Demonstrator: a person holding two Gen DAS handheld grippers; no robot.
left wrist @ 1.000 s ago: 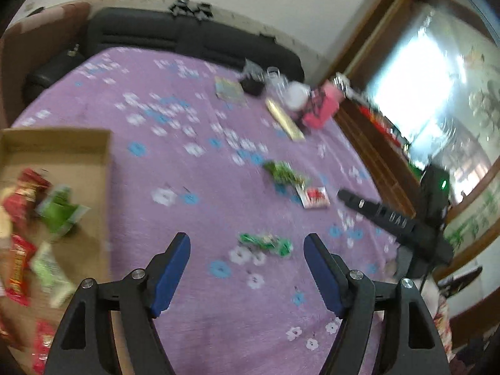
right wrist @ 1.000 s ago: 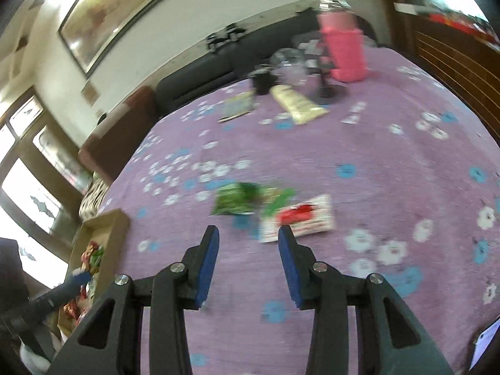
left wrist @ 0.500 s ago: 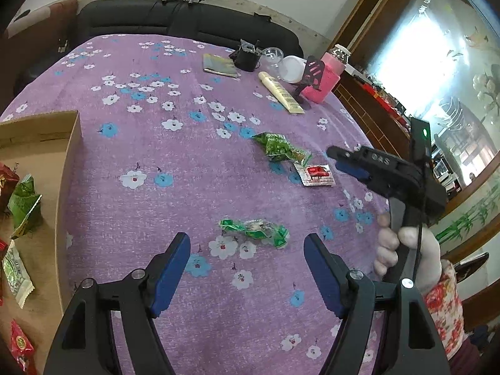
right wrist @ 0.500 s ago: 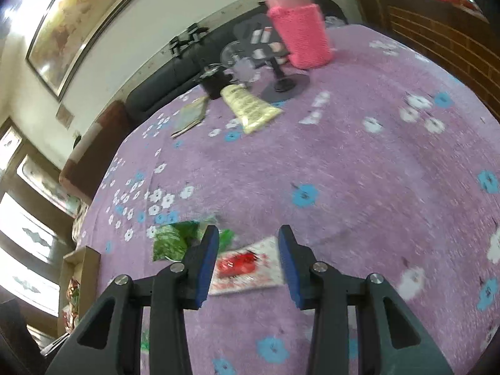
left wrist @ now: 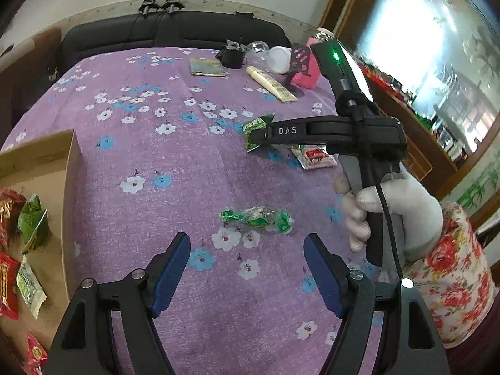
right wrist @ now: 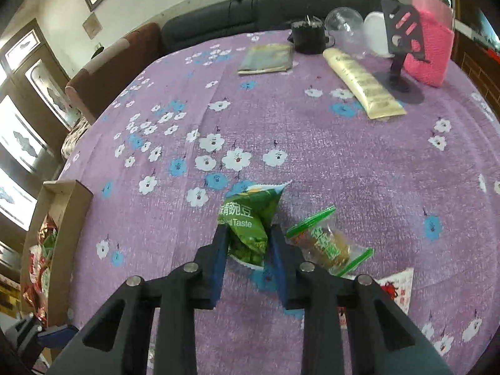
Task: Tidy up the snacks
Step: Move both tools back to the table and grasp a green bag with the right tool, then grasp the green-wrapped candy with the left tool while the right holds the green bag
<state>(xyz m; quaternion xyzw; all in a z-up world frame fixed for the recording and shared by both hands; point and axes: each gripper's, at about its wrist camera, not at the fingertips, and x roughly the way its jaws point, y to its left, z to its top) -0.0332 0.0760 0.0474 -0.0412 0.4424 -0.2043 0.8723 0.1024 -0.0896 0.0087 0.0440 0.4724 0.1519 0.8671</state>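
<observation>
Two grippers: both over the purple desk [right wrist: 359,162]
Right gripper [right wrist: 248,247]: clamped on green pea packet [right wrist: 250,218]
Left gripper [left wrist: 247,268]: wide, above green candy [left wrist: 257,217]
Box [left wrist: 67,168]: holds snacks

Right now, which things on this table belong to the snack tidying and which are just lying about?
Part of the job:
- green pea packet, between the right tongs
- clear green-edged snack
- red and white sachet
- green wrapped candy, ahead of the open left tongs
- cardboard box of snacks

Just lying about:
- cream tube
- pink jar
- black cup
- flat booklet
</observation>
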